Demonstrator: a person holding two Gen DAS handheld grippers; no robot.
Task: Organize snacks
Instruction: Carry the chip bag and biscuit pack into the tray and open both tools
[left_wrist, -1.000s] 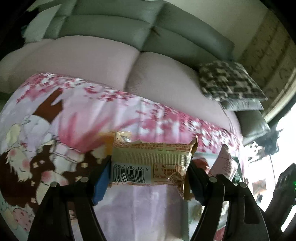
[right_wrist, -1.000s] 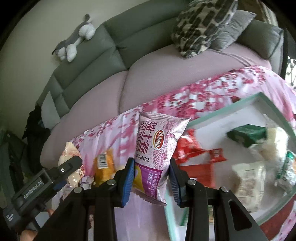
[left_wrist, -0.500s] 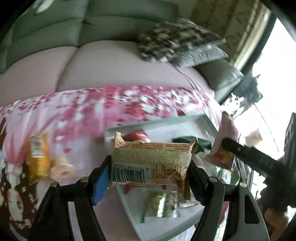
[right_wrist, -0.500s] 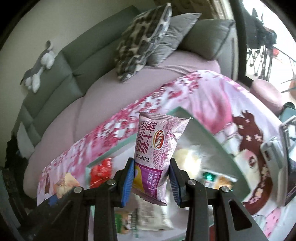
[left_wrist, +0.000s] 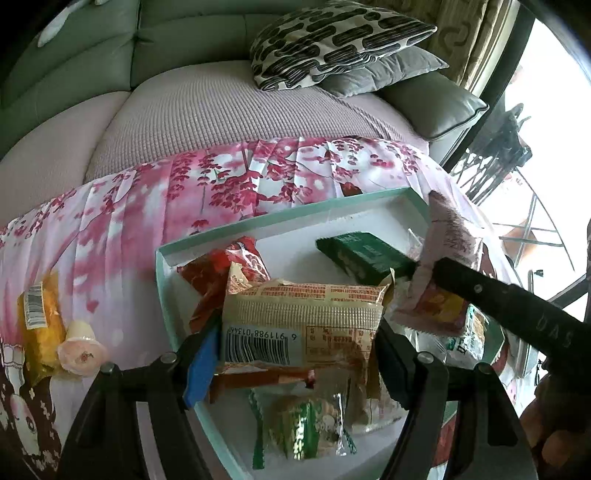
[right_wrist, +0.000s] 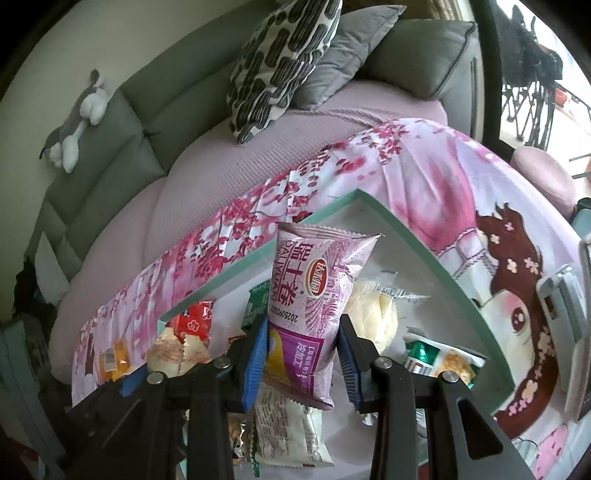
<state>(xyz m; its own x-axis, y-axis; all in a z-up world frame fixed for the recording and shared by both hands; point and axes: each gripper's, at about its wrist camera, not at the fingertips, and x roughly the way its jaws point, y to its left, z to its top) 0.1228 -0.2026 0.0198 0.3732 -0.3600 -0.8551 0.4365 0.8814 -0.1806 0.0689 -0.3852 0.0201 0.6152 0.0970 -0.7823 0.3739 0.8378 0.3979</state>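
Below both claws lies the tray (left_wrist: 258, 224), already holding several snacks. The left claw (left_wrist: 295, 354) is clamped on a beige pack (left_wrist: 303, 321), the right claw (right_wrist: 301, 354) on a purple pack (right_wrist: 314, 295), neither released yet. Left of the left claw, a yellow pack (left_wrist: 40, 325) and a pink cup (left_wrist: 79, 345) wait on the tabletop (left_wrist: 122, 236).

2 cushions (left_wrist: 343, 40), 1 tray (left_wrist: 280, 221), 1 plush toy (right_wrist: 75, 122).

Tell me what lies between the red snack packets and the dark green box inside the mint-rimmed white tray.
Bare white tray floor separates the red packets from the dark green box; the left wrist view shows it.
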